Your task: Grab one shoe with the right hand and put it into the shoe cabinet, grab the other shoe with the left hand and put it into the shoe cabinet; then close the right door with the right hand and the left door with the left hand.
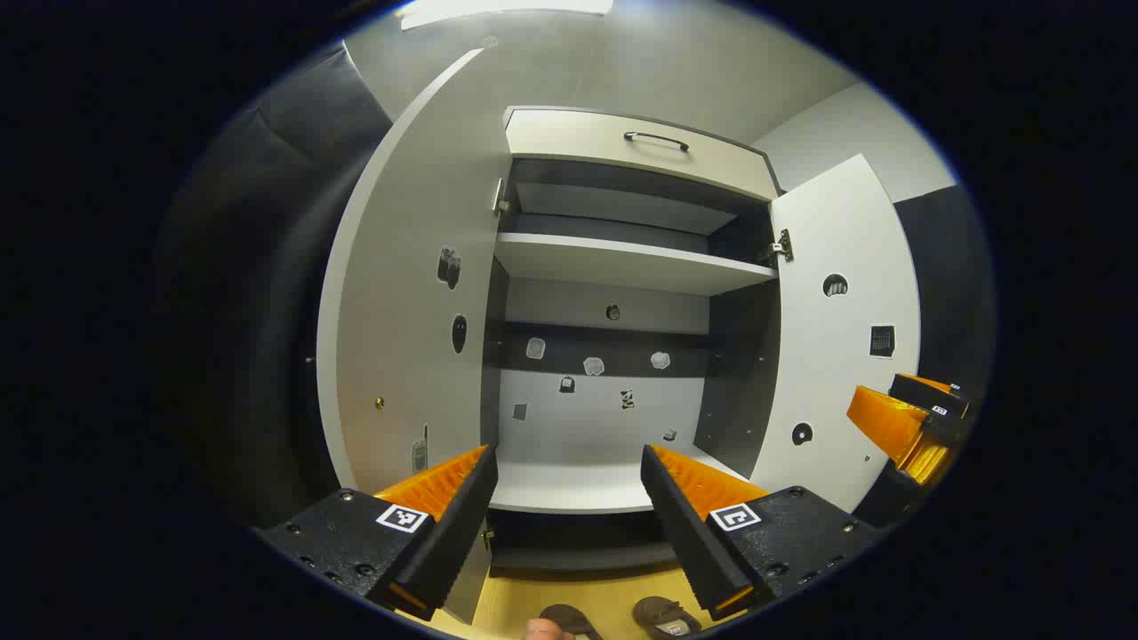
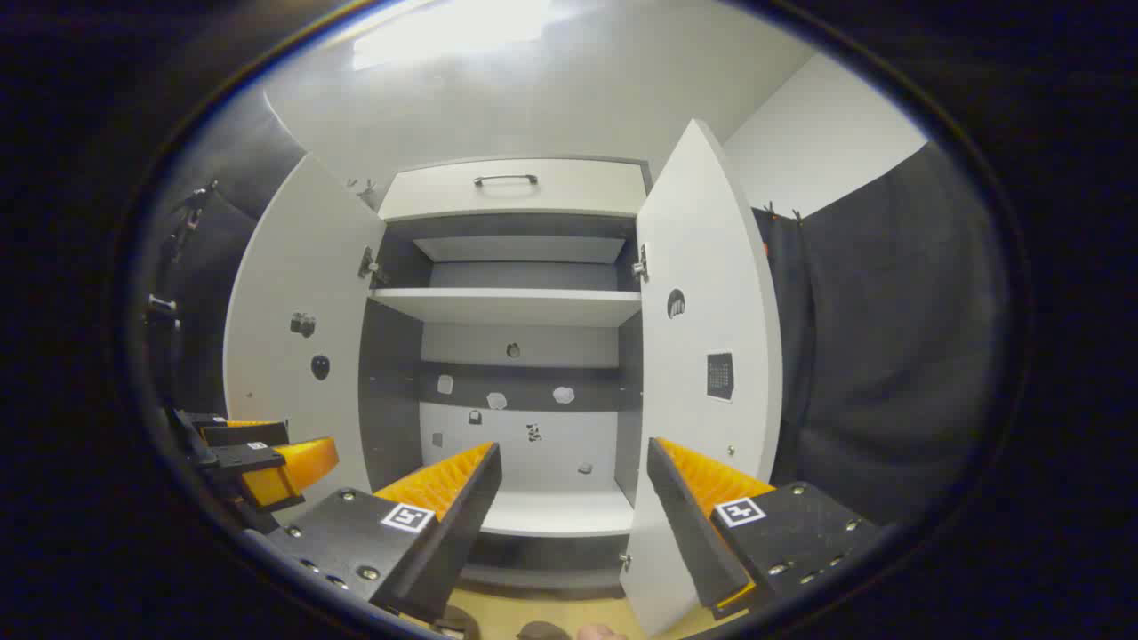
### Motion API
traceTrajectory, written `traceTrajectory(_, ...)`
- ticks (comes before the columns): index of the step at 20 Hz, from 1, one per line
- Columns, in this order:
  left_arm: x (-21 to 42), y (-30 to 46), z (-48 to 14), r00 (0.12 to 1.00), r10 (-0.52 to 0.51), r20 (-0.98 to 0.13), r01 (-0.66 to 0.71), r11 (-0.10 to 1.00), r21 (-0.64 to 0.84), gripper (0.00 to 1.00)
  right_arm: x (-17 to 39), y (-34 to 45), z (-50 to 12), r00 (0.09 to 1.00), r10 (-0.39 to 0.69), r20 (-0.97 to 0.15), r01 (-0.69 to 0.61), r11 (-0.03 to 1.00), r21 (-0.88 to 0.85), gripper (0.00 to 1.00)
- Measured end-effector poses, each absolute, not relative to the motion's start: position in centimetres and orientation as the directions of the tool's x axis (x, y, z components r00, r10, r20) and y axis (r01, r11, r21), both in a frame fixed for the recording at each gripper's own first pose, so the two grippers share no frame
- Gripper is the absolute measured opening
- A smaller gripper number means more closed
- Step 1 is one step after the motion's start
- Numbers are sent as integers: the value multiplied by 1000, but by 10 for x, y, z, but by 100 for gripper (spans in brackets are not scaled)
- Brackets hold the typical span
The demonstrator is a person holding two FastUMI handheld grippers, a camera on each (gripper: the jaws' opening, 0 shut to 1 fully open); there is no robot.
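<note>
Left gripper view | shoes (image 1: 665, 615) on floor below spread, empty fingers (image 1: 471, 498) | cabinet (image 1: 613, 267) open

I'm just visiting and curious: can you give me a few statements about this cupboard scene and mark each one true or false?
1. Both cabinet doors stand open. True: the left door and right door are swung wide.
2. A shoe already sits on the lower shelf. False: it is bare; the shoes lie on the floor in front.
3. The left claw grips a shoe. False: it is open and holds nothing.
4. The right claw is open. True.
5. The drawer above has a handle. True.
</note>
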State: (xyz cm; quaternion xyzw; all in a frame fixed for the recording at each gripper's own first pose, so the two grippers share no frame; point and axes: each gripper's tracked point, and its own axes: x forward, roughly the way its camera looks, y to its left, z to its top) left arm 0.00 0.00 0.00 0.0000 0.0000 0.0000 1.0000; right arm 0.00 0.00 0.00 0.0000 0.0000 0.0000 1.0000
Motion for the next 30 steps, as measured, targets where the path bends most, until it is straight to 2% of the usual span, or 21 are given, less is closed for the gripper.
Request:
traceTrajectory(1, 2, 1, -1, 1000, -2, -2, 2, 1000, -4, 99, 1, 1, -2, 1000, -6, -1, 6, 1000, -1, 99)
traceTrajectory(10, 23, 7, -4, 1000, -28, 8, 28, 1000, -12, 99, 4, 1, -19, 998, -62, -32, 60, 996, -59, 99)
traceTrajectory(19, 21, 15, -2, 1000, -14, 11, 14, 1000, -4, 99, 6, 12, -36, 997, -40, -67, 36, 998, -50, 99)
traceTrajectory(20, 20, 16, -2, 1000, -11, 11, 11, 1000, -3, 99, 6, 12, -37, 997, -38, -68, 35, 998, -48, 95)
traceTrajectory(23, 18, 19, 0, 1000, 2, 14, -2, 1000, -4, 99, 4, 9, -49, 996, -37, -85, 34, 999, -39, 99)
traceTrajectory(26, 17, 25, 3, 1000, 21, 20, -21, 1000, -9, 99, -2, -4, -86, 988, -51, -145, 46, 998, -37, 99)
traceTrajectory(30, 12, 40, 3, 997, 79, 19, -80, 997, 11, 99, -18, -11, -162, 955, -36, -295, 37, 999, -1, 99)
